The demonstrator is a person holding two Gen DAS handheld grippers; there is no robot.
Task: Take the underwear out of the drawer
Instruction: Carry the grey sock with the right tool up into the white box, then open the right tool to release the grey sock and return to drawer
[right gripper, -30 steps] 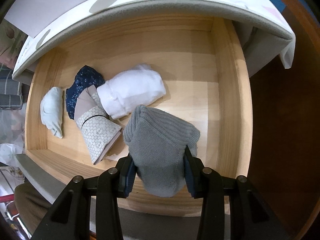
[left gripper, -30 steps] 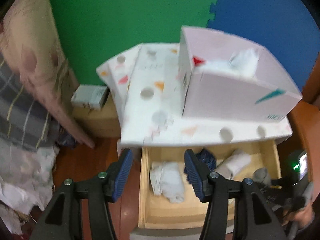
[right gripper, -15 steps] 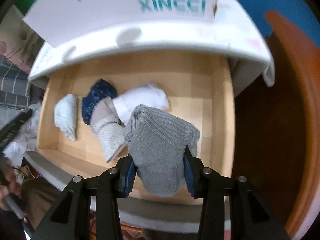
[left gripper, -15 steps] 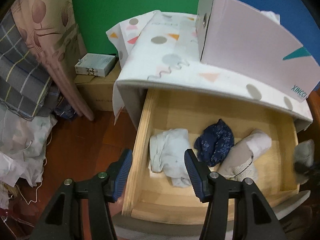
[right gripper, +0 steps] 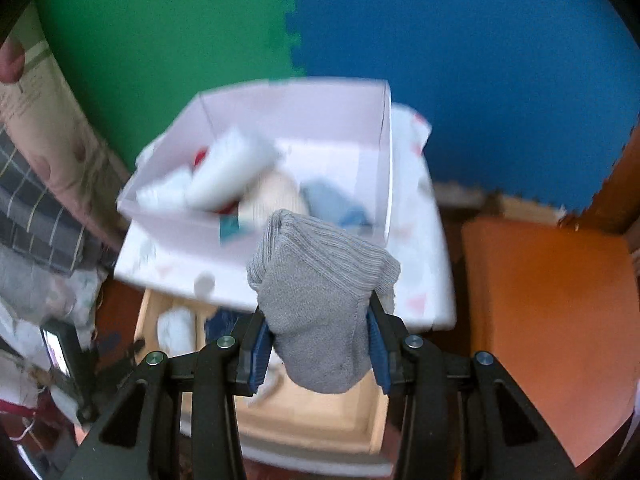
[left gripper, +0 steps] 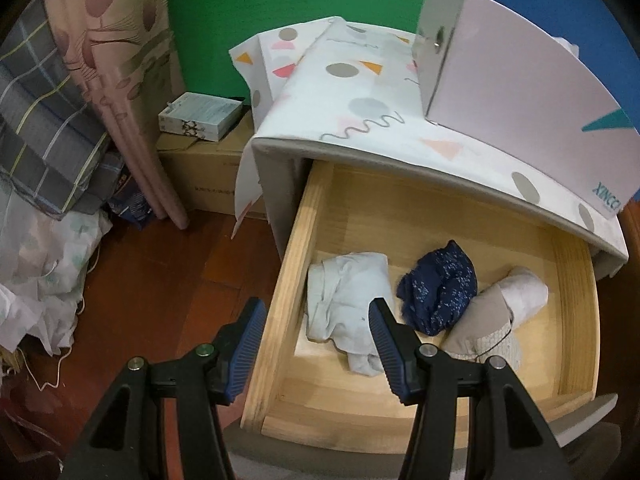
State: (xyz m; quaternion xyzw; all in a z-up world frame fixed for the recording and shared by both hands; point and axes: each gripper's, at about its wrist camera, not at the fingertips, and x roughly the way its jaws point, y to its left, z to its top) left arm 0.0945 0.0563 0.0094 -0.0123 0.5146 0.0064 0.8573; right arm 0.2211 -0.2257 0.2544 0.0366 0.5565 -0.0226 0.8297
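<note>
Progress so far looks decent: the right hand-held gripper (right gripper: 318,344) is clamped on a rolled grey ribbed piece of underwear (right gripper: 320,304), which pokes out ahead of the pads and is up out of the drawer (left gripper: 576,320), carried in the air. Ahead of it and lower down sits a white box (right gripper: 384,152) on the cloth-covered counter (right gripper: 424,264), and it already has several rolled items in it, though that view is blurry so I can't say what exactly. My guess is the box is where this one goes, so the drop is what's left for this piece.

Over on the other side, the left hand-held gripper (left gripper: 316,346) is partly spread and holding nothing, pointing down at the left end of the drawer. A pale crumpled bundle (left gripper: 344,300) lies just ahead, between the lines of its fingers. To the right of that sit a dark blue speckled piece (left gripper: 440,292) and a beige-and-white roll (left gripper: 504,312), so at least three things are left to take out.

Compared with a second ago: the grey roll was down inside the drawer next to the white roll, and now it's lifted well clear with the box in view. The left one has dropped closer to the drawer, same spread.
</note>
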